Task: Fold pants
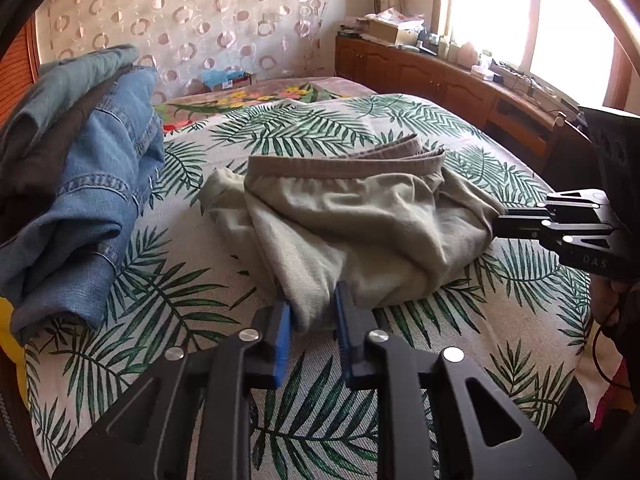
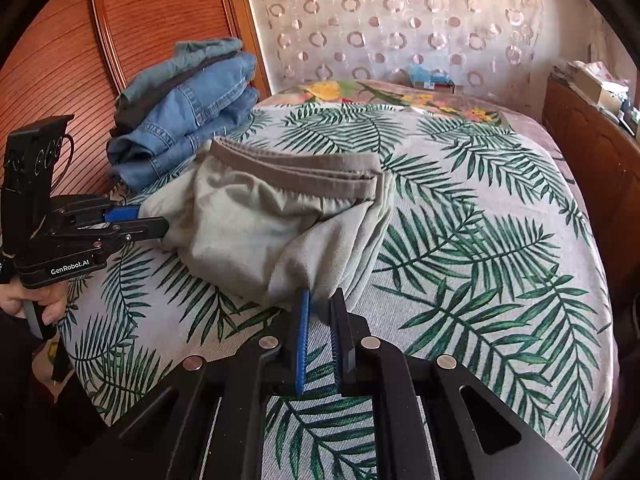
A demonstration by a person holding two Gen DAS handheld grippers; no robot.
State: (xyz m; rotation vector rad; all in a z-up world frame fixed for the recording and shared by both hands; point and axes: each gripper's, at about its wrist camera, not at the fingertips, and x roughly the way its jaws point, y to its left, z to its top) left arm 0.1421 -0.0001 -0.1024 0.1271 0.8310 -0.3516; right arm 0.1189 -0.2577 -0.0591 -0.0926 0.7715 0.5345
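Pants point(image 1: 360, 216), pale beige with a darker brown waistband point(image 1: 344, 162), are lying bunched near the middle of a bed under a palm-leaf bedspread point(image 1: 400, 120). Left gripper point(image 1: 312, 312) is clamping a fold of the pants at their near edge, cloth pinched between its blue pads point(image 1: 284, 320). Right gripper point(image 2: 320, 312) is likewise pinching the cloth at the opposite corner, its jaws nearly together with fabric between them; seen from the left camera, its tips are biting the pants' side. A stack of folded jeans point(image 2: 188, 116) is sitting beside the pants, toward the wooden headboard point(image 2: 60, 52). A hand point(image 2: 36, 304) is squeezing the left tool's handle. A wooden cabinet point(image 1: 432, 76) is standing along the window side.
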